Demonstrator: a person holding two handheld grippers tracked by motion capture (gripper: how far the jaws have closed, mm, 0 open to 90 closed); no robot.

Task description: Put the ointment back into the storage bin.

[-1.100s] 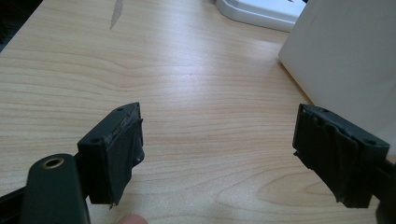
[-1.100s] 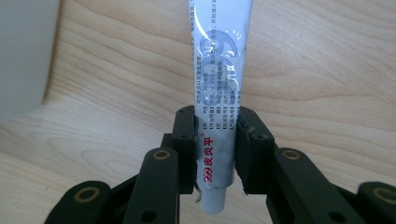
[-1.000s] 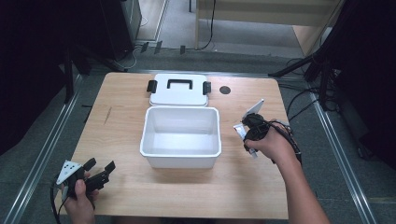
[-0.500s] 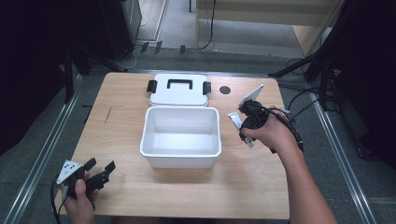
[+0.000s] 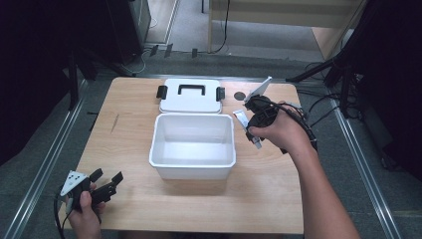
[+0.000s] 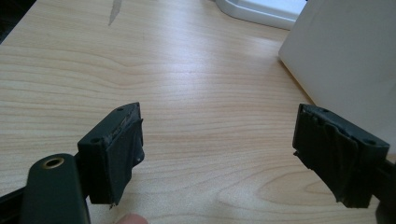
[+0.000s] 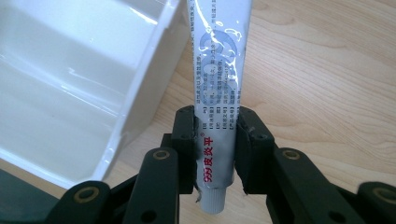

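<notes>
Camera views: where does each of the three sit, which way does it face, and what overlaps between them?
High view: above the person's side, looking forward and down at the table; both forearms, left gripper, right gripper.
Left gripper view: low over the wood, along its open jaws toward the white bin.
Right gripper view: along jaws shut on the tube, bin at left.
Shared: all three show the bin; the tube shows in the high and right gripper views.

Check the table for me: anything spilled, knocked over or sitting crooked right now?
Nothing stands out. The white bin sits upright and empty, its lid flat behind it. The right claw is clamped across a toothpaste tube near its cap end, beside the bin's rim. The left claw is open over bare wood.
</notes>
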